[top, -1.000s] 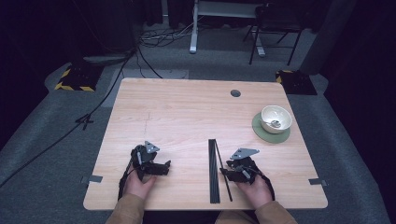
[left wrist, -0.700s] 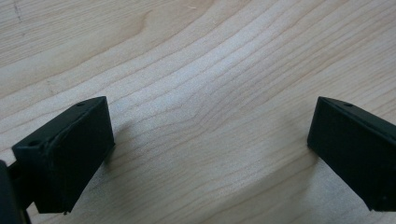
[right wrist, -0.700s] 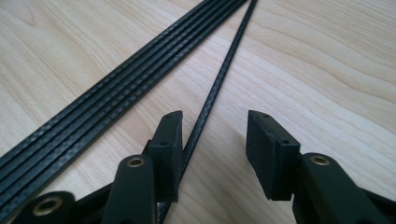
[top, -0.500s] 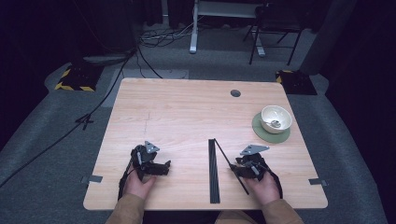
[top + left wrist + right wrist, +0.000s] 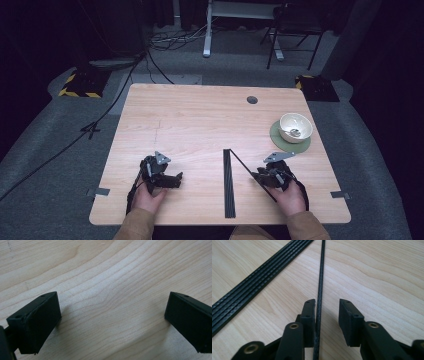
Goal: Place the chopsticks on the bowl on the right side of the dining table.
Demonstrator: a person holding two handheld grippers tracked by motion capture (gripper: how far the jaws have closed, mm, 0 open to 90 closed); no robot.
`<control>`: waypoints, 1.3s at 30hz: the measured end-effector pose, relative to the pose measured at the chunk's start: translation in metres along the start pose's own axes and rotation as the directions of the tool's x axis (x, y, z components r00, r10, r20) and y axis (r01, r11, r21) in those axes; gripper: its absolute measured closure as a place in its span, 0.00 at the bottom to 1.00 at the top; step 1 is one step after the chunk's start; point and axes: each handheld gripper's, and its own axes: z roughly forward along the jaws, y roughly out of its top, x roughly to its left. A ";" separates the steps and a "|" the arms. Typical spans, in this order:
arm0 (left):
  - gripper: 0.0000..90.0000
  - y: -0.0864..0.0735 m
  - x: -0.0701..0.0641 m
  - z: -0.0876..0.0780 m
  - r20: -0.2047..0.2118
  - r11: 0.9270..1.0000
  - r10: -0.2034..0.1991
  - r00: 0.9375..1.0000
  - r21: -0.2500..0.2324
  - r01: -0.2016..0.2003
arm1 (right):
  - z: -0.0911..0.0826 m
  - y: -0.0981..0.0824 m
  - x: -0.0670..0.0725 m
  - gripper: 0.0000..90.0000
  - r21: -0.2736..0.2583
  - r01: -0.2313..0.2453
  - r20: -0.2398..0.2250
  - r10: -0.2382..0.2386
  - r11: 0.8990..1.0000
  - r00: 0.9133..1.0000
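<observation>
A bundle of thin black rods (image 5: 229, 182) (image 5: 254, 282) lies straight on the wooden table (image 5: 200, 125), near the front edge. One single black rod (image 5: 245, 164) (image 5: 320, 290) slants away from the bundle toward the right. It runs between the jaws of my right gripper (image 5: 260, 176) (image 5: 327, 307) and lies against one pad, with a gap to the other. These jaws have just been closing. My left gripper (image 5: 172, 181) (image 5: 112, 322) rests on bare wood at the front left, jaws wide apart with nothing between them.
A white bowl (image 5: 295, 127) sits on a green round mat (image 5: 279, 142) at the right side of the table. A dark round hole (image 5: 252, 100) is near the far edge. Cables and chair legs lie on the floor beyond.
My right hand has shifted to the right, and the near end of the single rod has swung out from the bundle with it. The left hand has stayed put.
</observation>
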 end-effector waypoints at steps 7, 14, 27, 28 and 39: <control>0.01 -0.001 0.000 0.000 -0.003 1.000 -0.003 1.000 -0.002 0.003 | 0.000 0.000 0.002 0.84 0.038 0.008 -0.010 -0.008 0.999 1.000; 0.01 -0.001 0.000 0.000 -0.001 1.000 -0.004 1.000 -0.001 0.004 | 0.000 -0.003 0.003 0.92 0.049 0.007 0.007 -0.008 0.999 1.000; 0.01 -0.001 0.000 0.000 -0.001 1.000 -0.004 1.000 -0.001 0.004 | -0.007 -0.007 -0.013 0.96 0.017 -0.071 -0.003 0.071 0.997 0.997; 0.01 -0.001 0.000 -0.001 -0.002 1.000 -0.003 1.000 0.001 0.003 | -0.011 -0.005 -0.012 0.96 -0.003 -0.073 -0.007 0.073 0.997 0.997; 0.01 -0.001 0.000 0.000 -0.001 1.000 -0.004 1.000 -0.001 0.004 | -0.037 -0.003 -0.017 0.96 -0.076 -0.080 -0.028 0.078 0.994 0.997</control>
